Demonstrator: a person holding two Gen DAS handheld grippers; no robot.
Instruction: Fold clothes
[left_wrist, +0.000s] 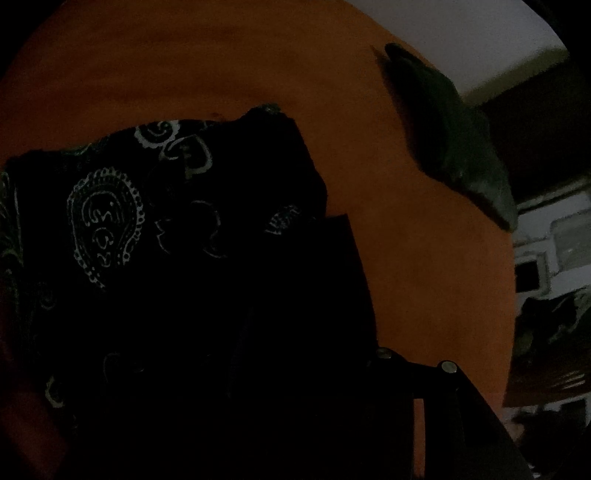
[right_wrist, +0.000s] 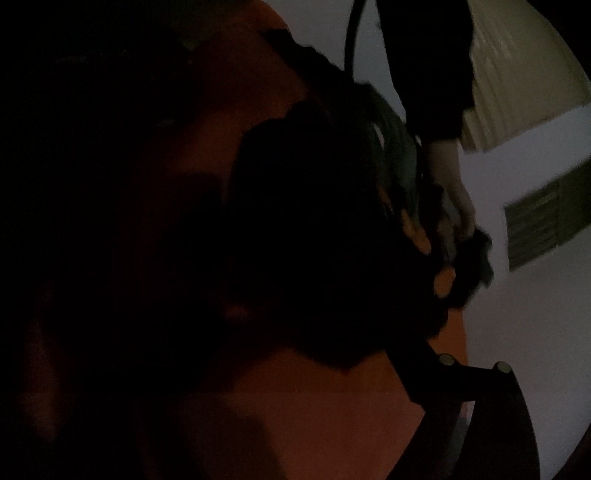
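Both views are very dim, so much of this is judgement. In the left wrist view a black paisley-printed garment (left_wrist: 155, 229) lies on the orange-brown round table (left_wrist: 184, 66), filling the near left of the scene, with what looks like an already folded flap or dark panel on its right side ending in a straight edge. Far to the right, near the table's rim, lies a second, dark green piece of cloth (left_wrist: 454, 144), well apart from the first. The left gripper (left_wrist: 417, 398) shows only as dark hardware with two bolts at the near right; its fingers are lost in shadow, and I cannot tell whether they are open or closed, or whether they hold the cloth. In the right wrist view the right gripper (right_wrist: 458, 384) is likewise only a dark frame at the near right, its finger state unreadable, with a black mass of fabric just ahead of it. Beyond that, a pale gloved hand (right_wrist: 452, 184) reaches down toward the far edge of the cloth. The step in hand seems to be a fold of the paisley garment; to do it well, take the edge cleanly at two corners, carry it over flat, line up the straight edges, and keep the layers from bunching. No container shows in either view.
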